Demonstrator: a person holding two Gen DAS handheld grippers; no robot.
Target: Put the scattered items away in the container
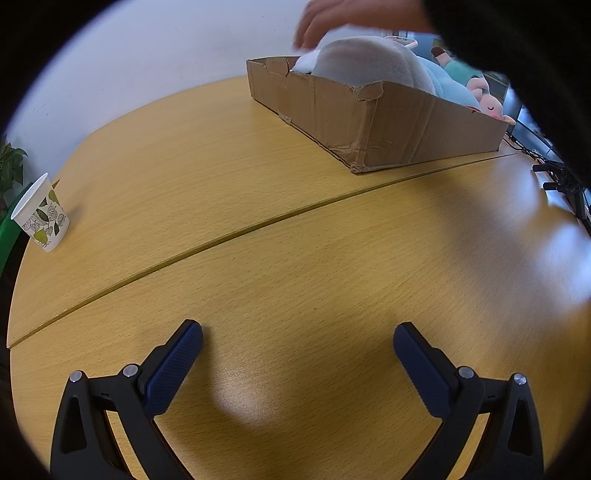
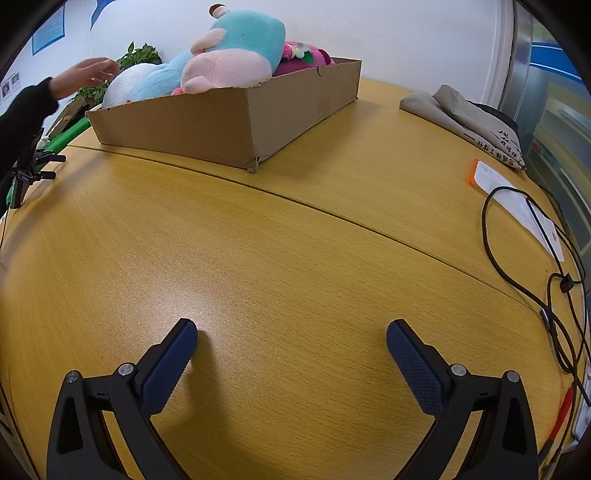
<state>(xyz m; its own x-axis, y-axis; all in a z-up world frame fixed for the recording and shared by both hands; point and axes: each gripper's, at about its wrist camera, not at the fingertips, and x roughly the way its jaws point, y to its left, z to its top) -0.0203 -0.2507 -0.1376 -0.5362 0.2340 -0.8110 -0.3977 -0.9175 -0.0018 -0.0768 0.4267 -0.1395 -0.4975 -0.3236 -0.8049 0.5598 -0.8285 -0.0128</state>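
A shallow cardboard box (image 1: 424, 129) (image 2: 207, 125) sits at the far side of the wooden table, piled with plush toys: a white and light-blue one (image 1: 369, 62) (image 2: 147, 83), a teal and pink one (image 2: 236, 48) and a magenta one (image 2: 306, 59). A pink plush face (image 1: 491, 105) shows at the box's right end. A person's bare hand (image 1: 325, 22) (image 2: 88, 75) reaches over the white plush. My left gripper (image 1: 297, 345) stands open over bare table, well short of the box. My right gripper (image 2: 291, 341) is likewise open with nothing between its fingers.
A leaf-patterned paper cup (image 1: 40, 214) stands near the table's left edge. At the right lie a folded beige cloth bag (image 2: 465, 118), white paper on an orange card (image 2: 513, 199) and looping black cables (image 2: 554, 280). A black clamp (image 2: 33, 170) is at the left edge.
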